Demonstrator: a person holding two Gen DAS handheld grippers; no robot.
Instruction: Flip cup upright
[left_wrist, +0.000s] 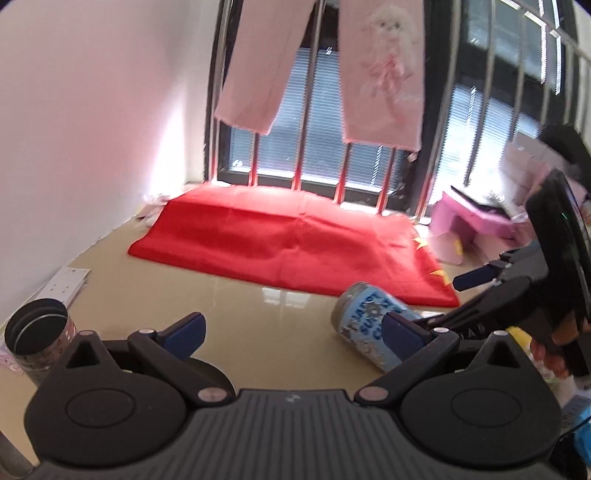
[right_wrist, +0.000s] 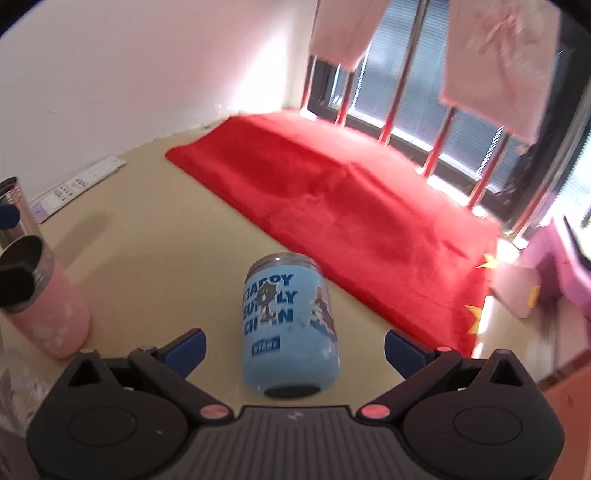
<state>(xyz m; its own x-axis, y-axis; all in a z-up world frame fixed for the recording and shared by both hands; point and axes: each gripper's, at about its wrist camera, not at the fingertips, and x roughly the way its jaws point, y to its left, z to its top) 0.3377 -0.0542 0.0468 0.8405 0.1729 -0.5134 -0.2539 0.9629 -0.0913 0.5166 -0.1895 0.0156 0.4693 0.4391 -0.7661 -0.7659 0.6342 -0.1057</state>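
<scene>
A light blue cup (right_wrist: 290, 325) with cartoon print lies on its side on the beige table (right_wrist: 147, 236). Its base faces my right gripper and its metal rim points away toward the red cloth. My right gripper (right_wrist: 293, 345) is open, its blue-padded fingers on either side of the cup's lower half, not touching it. In the left wrist view the same cup (left_wrist: 369, 325) lies at the right, partly behind my left gripper's right finger. My left gripper (left_wrist: 291, 332) is open and empty, to the left of the cup. The right gripper (left_wrist: 480, 295) shows there at the right edge.
A red cloth (right_wrist: 351, 199) covers the far part of the table below a barred window. A pink bottle (right_wrist: 44, 295) stands at the left, shown with its dark open top in the left wrist view (left_wrist: 37, 332). A white power strip (right_wrist: 77, 184) lies by the wall. Pink boxes (left_wrist: 476, 225) sit at the far right.
</scene>
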